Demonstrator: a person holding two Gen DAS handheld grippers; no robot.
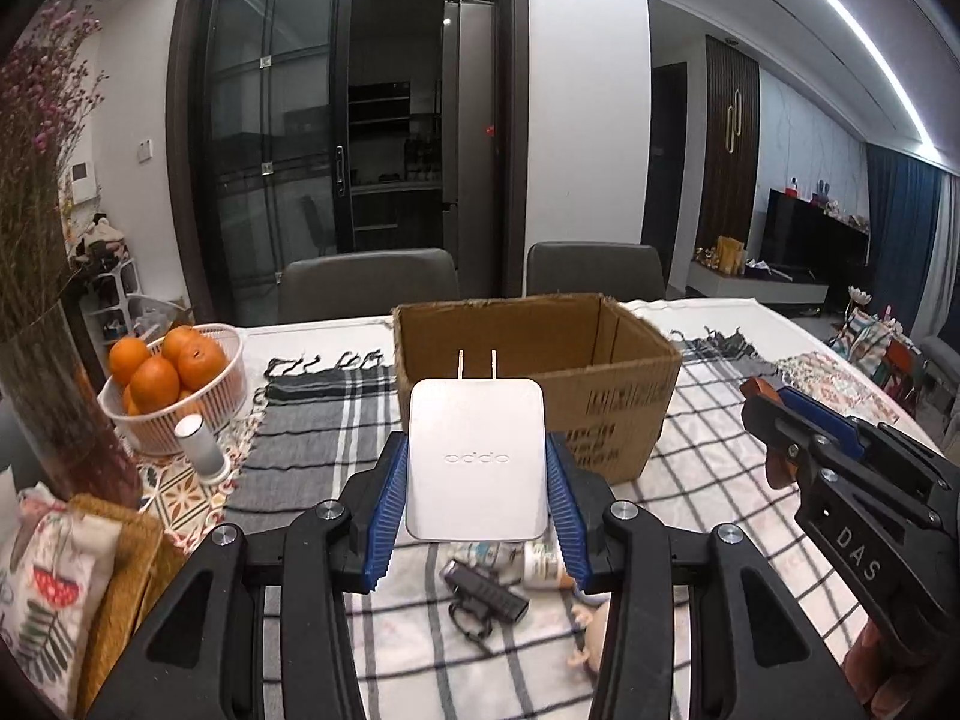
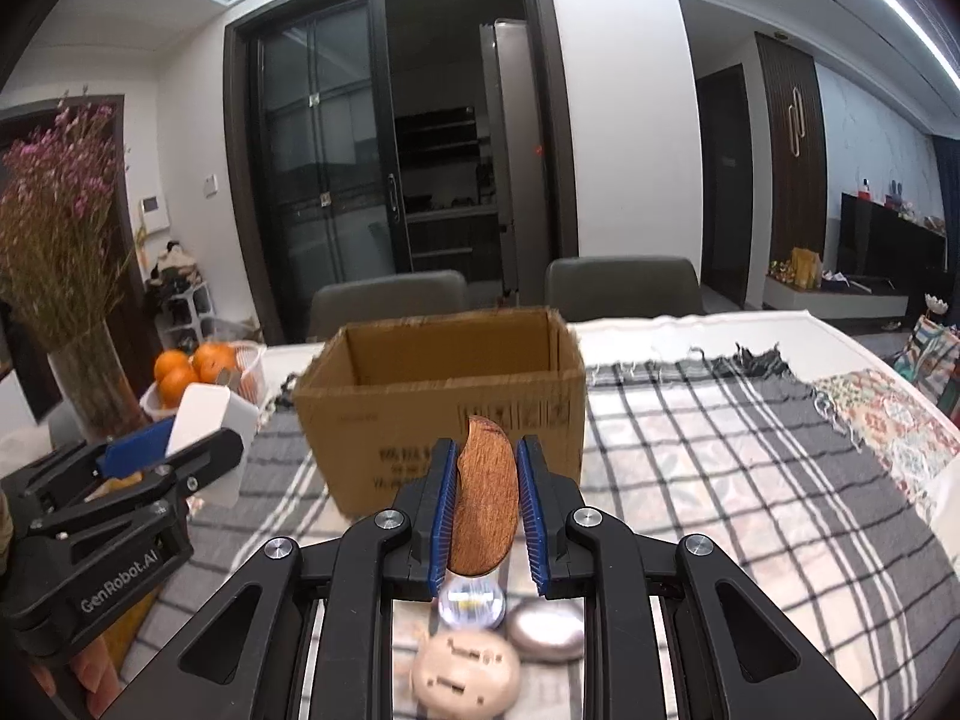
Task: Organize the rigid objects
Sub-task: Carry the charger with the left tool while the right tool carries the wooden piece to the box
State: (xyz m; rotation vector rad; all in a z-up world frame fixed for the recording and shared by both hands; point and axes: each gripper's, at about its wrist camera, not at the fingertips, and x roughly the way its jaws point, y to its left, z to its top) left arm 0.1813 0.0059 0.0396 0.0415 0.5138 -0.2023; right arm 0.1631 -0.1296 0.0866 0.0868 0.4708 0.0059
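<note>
- The left gripper (image 1: 477,468) is clamped on a white OPPO wall charger (image 1: 477,456), its blue pads pressing the two long sides; the charger's long axis runs along the fingers, with its two metal prongs pointing far, toward the box.
- The right gripper (image 2: 483,507) is closed on a brown wooden piece (image 2: 485,504), curved and narrow, standing on edge between the pads with its rounded tip pointing up and far.
- The open cardboard box (image 1: 624,396) stands on the checked tablecloth (image 1: 708,456) directly beyond both grippers, its opening facing up and its near wall facing them; both held objects appear lifted clear of the table.
- In the left wrist view the box sits slightly right of the charger; in the right wrist view it sits slightly left of the wooden piece, so the box lies between the two hands, about equally near each.
- Judgement: each hand likely needs to carry its object forward over the near wall before releasing.
- More loose items lie on the cloth below the grippers: a black clip-like gadget (image 1: 486,594), a small bottle (image 1: 543,561), a glass ball (image 2: 471,600) and a beige plug-like piece (image 2: 468,675).
</note>
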